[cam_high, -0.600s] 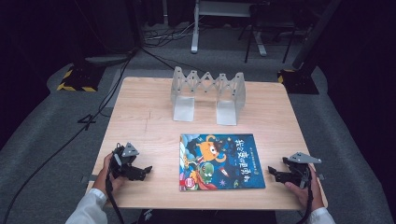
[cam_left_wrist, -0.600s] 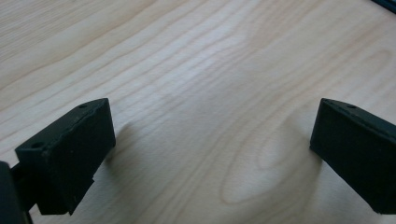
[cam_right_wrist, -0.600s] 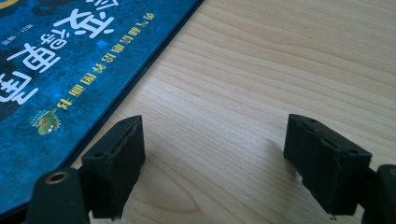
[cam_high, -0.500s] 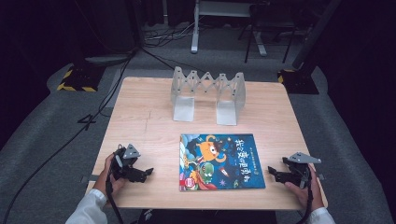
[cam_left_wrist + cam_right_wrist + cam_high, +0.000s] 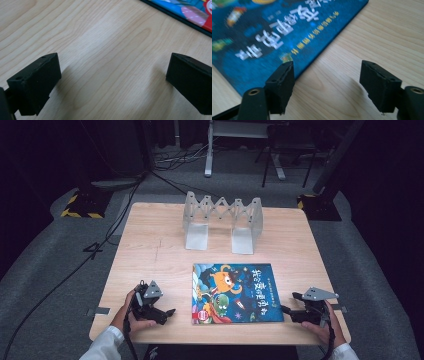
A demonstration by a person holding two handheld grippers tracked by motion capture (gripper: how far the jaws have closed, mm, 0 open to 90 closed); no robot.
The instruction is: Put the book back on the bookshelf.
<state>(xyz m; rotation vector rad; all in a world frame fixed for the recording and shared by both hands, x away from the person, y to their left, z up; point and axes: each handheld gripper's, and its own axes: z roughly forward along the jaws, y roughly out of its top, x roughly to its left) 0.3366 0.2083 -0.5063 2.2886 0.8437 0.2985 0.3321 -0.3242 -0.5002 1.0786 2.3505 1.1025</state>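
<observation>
A picture book (image 5: 237,292) with a dark blue cartoon cover lies flat near the table's front edge. My left gripper (image 5: 167,312) rests on the wood to the left of the book, pointing toward it, apart from it. In the left gripper view my left gripper (image 5: 112,82) stands wide open over bare wood, with the book's corner (image 5: 190,12) at the top right. My right gripper (image 5: 287,310) sits at the book's right edge. In the right gripper view my right gripper (image 5: 327,82) is open, its left jaw over the book's cover (image 5: 262,32) and its right jaw over wood.
A grey expandable book rack (image 5: 222,220) stands at the back middle of the wooden table (image 5: 155,250). Cables trail across the grey floor to the left. Dark stands and equipment bases ring the table's far side.
My left gripper has shifted a little to the right, toward the book, and nearer the front edge. The right gripper and the book have stayed put.
</observation>
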